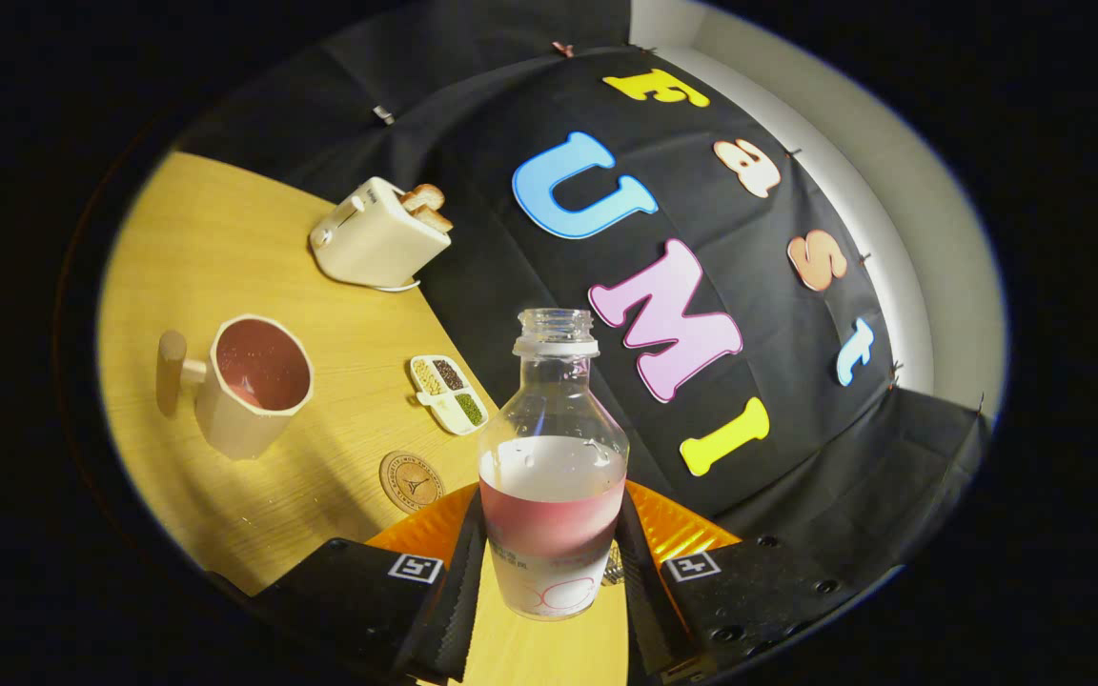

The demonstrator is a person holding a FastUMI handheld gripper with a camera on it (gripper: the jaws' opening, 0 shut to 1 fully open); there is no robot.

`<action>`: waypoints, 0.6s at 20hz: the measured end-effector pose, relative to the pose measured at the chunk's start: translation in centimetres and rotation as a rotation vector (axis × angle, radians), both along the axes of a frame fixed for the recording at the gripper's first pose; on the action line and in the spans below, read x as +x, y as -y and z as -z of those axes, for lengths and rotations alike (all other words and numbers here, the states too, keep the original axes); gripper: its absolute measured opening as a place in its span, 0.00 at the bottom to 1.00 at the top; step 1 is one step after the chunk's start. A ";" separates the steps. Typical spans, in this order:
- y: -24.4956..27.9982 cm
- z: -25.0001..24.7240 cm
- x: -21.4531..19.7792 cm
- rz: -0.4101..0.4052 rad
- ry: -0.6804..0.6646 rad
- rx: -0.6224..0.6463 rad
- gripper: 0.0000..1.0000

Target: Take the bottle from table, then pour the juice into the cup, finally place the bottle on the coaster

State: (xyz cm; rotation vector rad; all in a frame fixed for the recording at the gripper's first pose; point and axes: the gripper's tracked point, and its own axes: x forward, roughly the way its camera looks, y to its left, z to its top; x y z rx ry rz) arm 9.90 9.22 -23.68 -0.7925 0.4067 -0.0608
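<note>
A clear uncapped bottle [553, 457] with pink juice in its lower part stands between my fingers, held above the wooden table [225, 248]. My gripper [549, 572] is shut on the bottle, both fingers pressing its lower body. The view is tilted. A cream cup [249, 386] with a wooden handle and a dark red inside sits on the table beyond my left finger, to the left. A round brown coaster [412, 481] lies on the table just ahead of my left finger, between the cup and the bottle.
A small white dish [448, 393] with three kinds of grain lies past the coaster. A cream toaster [377, 236] with bread slices stands farther back by the black cloth wall.
</note>
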 end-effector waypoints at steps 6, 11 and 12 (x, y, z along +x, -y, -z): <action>-2.0 2.3 0.3 -0.118 -0.106 -0.188 0.69; -2.7 4.1 0.1 -0.179 -0.162 -0.305 0.69; -2.8 4.2 0.3 -0.190 -0.170 -0.323 0.69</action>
